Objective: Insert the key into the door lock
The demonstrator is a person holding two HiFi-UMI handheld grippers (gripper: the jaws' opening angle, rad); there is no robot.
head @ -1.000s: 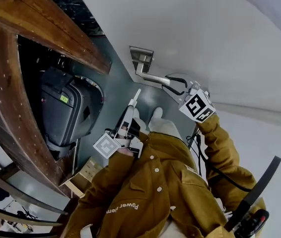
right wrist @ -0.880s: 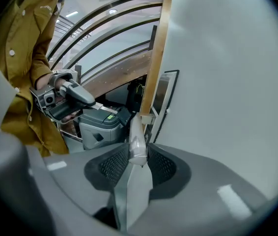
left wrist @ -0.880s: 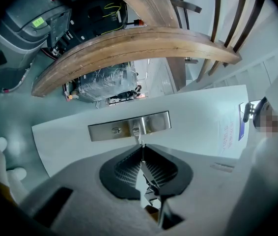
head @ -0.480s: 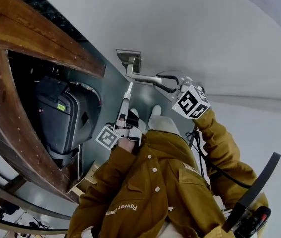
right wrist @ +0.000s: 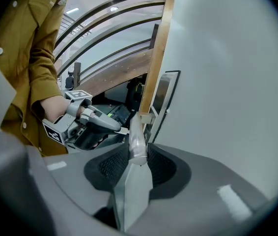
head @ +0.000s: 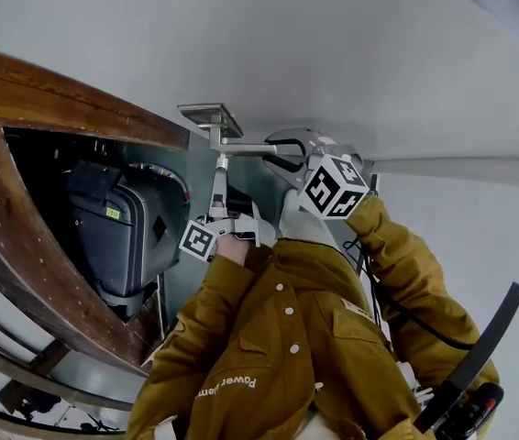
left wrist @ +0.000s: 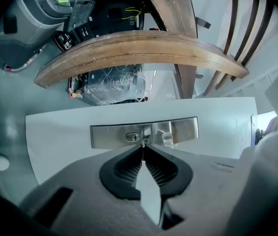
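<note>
**Approach step: key is at the lock, not inserted yet.**
Your left hand-held gripper is pinched narrow on the key, which shows edge-on. Its tip sits just right of the keyhole in the steel lock plate; it's close, but I can't tell if it's touching. Your right hand-held gripper is clamped on the door handle, which steadies the door. Next move, as I judge it: nudge the tip left onto the slot, match the blade to the slot, then push straight in toward the far side. Hold the handle firm so the door doesn't swing.
</note>
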